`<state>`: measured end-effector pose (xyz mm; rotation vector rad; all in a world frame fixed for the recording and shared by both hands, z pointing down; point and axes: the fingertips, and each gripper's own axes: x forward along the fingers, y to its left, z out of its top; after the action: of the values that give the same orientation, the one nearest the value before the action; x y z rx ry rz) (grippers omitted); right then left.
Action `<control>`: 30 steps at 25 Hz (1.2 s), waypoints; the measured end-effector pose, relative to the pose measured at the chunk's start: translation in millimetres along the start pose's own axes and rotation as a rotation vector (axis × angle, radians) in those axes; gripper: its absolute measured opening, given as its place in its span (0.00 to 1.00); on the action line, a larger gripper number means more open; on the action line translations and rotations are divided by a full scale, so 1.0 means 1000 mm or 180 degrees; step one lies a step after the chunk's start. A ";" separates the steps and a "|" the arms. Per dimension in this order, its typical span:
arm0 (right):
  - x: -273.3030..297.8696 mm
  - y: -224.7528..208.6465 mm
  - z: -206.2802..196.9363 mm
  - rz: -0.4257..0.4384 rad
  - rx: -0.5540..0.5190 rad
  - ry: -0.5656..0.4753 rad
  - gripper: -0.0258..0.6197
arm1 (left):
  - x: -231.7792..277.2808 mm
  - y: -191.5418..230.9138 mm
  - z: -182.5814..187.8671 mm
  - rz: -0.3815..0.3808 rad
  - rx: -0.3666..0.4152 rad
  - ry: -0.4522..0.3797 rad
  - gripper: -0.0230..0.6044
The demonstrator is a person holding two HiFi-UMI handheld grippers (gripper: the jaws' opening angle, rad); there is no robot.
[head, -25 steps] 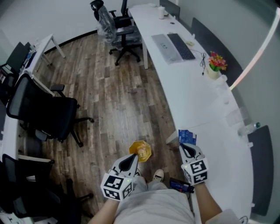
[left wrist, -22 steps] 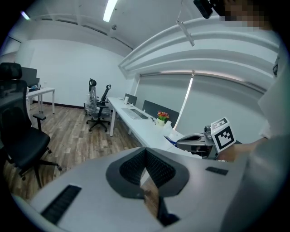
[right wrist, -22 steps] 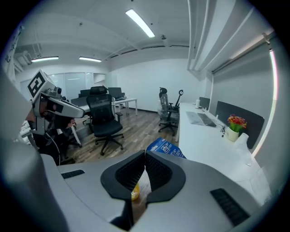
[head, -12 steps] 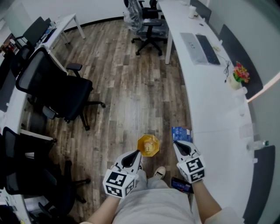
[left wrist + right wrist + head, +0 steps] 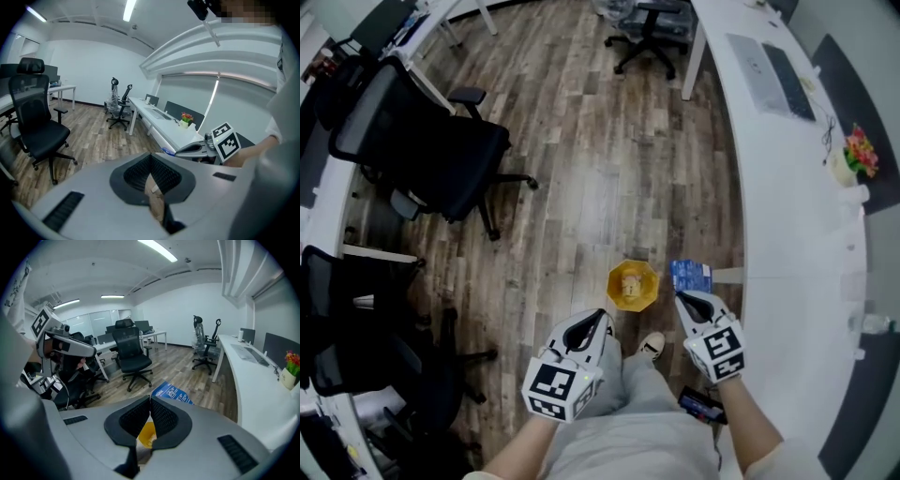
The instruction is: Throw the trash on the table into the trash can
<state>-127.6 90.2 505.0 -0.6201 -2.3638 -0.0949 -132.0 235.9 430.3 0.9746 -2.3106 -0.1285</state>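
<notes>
Right gripper [image 5: 682, 298], lower centre-right of the head view: jaws pinched tight on one edge of a flat blue printed packet [image 5: 691, 276]. In the right gripper view the packet [image 5: 172, 393] juts up and to the right past the closed tips.

Small yellow plastic trash can [image 5: 632, 286] stands on the wooden floor [image 5: 581, 169], centre of frame, just left of the packet and near the edge of the white curved table [image 5: 787, 234]. Something pale already lies inside it.

Left gripper [image 5: 600, 319], lower centre: jaws together at the tips, nothing seen between them. It sits just below and left of the can.

Step in hand, as I judge it: dropping the packet into the can.
- The packet hangs beside the rim, not over the mouth. Shift it left in frame first.
- The mouth looks about as wide as the packet, so turn it edge-down and lower it close before parting the jaws.
- Keep the left gripper clear of the can.
</notes>
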 end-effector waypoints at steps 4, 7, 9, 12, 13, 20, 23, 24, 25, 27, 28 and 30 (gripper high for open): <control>0.032 0.005 -0.015 0.0068 -0.0014 0.0088 0.09 | 0.017 0.020 -0.004 0.0036 -0.0063 -0.0002 0.04; 0.053 0.006 -0.025 0.0089 -0.0022 0.0134 0.09 | 0.032 0.036 -0.020 0.0092 -0.0047 -0.0030 0.04; 0.068 0.011 -0.035 0.0124 0.0008 0.0158 0.09 | 0.042 0.046 -0.038 0.0126 -0.0088 0.0035 0.04; 0.089 0.017 -0.060 0.0176 0.0040 0.0206 0.09 | 0.054 0.059 -0.069 0.0162 -0.0164 0.0139 0.04; 0.097 0.019 -0.068 0.0190 0.0053 0.0222 0.09 | 0.058 0.063 -0.078 0.0174 -0.0184 0.0157 0.04; 0.150 0.036 -0.118 0.0300 0.0099 0.0340 0.09 | 0.080 0.100 -0.131 0.0243 -0.0260 0.0189 0.04; 0.174 0.036 -0.147 0.0282 0.0123 0.0375 0.09 | 0.095 0.112 -0.154 0.0256 -0.0259 0.0171 0.04; 0.181 0.036 -0.157 0.0277 0.0142 0.0390 0.09 | 0.100 0.115 -0.161 0.0254 -0.0262 0.0178 0.04; 0.188 0.037 -0.167 0.0281 0.0155 0.0413 0.09 | 0.105 0.118 -0.168 0.0249 -0.0269 0.0190 0.04; 0.203 0.039 -0.185 0.0303 0.0179 0.0457 0.09 | 0.114 0.124 -0.181 0.0241 -0.0282 0.0200 0.04; 0.210 0.039 -0.194 0.0313 0.0200 0.0472 0.09 | 0.118 0.126 -0.186 0.0240 -0.0285 0.0187 0.04; 0.223 0.040 -0.210 0.0336 0.0243 0.0505 0.09 | 0.124 0.131 -0.198 0.0245 -0.0298 0.0168 0.04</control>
<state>-127.9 168.7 804.0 -0.6738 -2.1675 -0.0063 -164.5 274.8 693.1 0.8315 -2.2689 -0.1756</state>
